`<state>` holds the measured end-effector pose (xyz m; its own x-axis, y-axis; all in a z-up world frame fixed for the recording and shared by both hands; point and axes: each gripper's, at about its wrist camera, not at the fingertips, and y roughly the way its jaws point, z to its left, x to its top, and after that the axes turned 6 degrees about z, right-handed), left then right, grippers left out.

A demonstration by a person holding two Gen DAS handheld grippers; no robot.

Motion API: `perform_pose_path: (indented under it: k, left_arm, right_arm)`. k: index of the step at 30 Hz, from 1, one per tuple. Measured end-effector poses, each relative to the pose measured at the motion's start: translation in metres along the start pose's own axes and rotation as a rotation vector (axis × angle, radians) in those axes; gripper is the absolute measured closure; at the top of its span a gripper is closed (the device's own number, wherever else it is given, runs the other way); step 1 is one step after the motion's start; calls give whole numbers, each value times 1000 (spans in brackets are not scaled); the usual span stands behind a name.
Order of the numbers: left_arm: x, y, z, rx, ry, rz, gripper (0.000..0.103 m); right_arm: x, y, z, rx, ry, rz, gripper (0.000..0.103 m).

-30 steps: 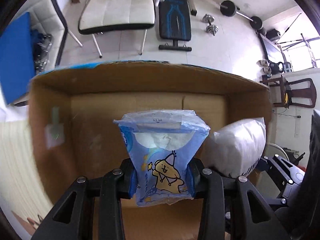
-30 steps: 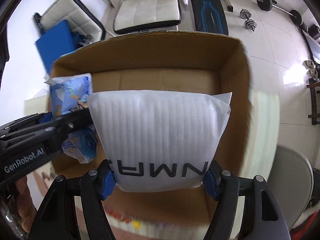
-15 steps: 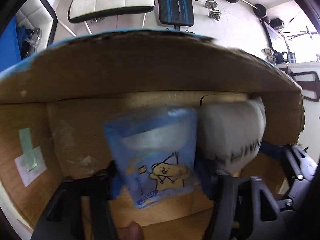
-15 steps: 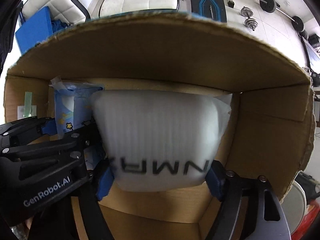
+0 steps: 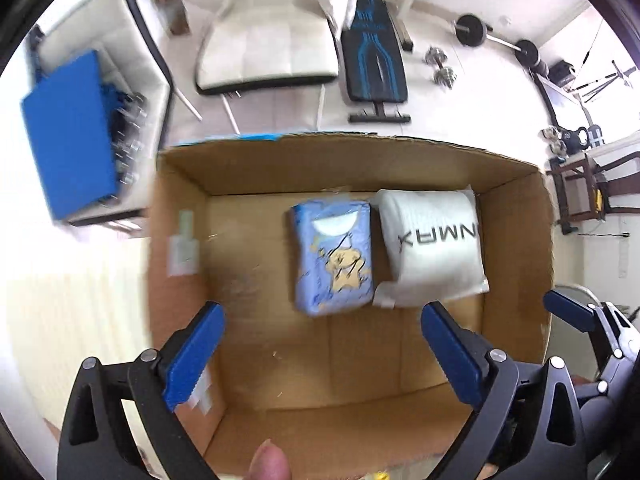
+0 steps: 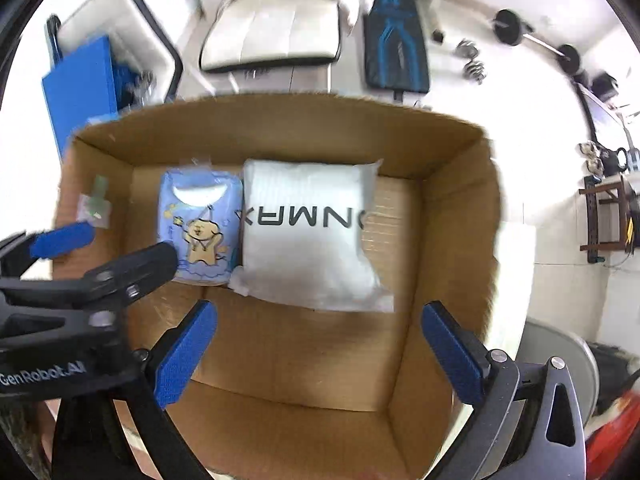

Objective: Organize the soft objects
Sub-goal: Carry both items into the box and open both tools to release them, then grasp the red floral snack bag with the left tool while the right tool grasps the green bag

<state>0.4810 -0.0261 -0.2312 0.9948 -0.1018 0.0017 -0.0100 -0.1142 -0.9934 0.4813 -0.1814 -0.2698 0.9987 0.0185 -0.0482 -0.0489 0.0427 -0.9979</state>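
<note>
A blue tissue pack with a cartoon bear [image 5: 334,256] [image 6: 200,228] lies flat on the floor of an open cardboard box [image 5: 516,216] [image 6: 452,216]. A white foam pouch with black lettering [image 5: 432,248] [image 6: 308,236] lies right beside it, touching. My left gripper [image 5: 322,354] is open and empty, held above the box's near half. My right gripper [image 6: 318,354] is open and empty, also above the near half. The left gripper's arm shows in the right wrist view [image 6: 80,280], partly covering the blue pack's corner.
The box stands on a pale surface. Behind it are a white padded chair [image 5: 268,48], a black and blue weight bench [image 5: 376,60], dumbbells [image 5: 442,72] and a blue board [image 5: 68,132] on another chair. A dark wooden rack [image 5: 580,188] stands at the right.
Both grippers opened and let go of the blue pack and the white pouch, which now lie in the box. Both grippers have pulled back and up out of the box.
</note>
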Motion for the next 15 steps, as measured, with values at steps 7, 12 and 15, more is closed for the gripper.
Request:
perform_pose_path:
  k: [7,12,15]
  left_arm:
    - [-66,-63,-4,68,4,-163,2]
    - [-104,-90,-10,98,-18,-221,2]
    - [-128,-91,-2,100,-75,-229,2]
  right_arm:
    - [-65,-41,0,38,1,-98,0]
    - [-115,-73,5,65,-26,-185,0]
    - [-146,-87,8,78,-38,-265,0]
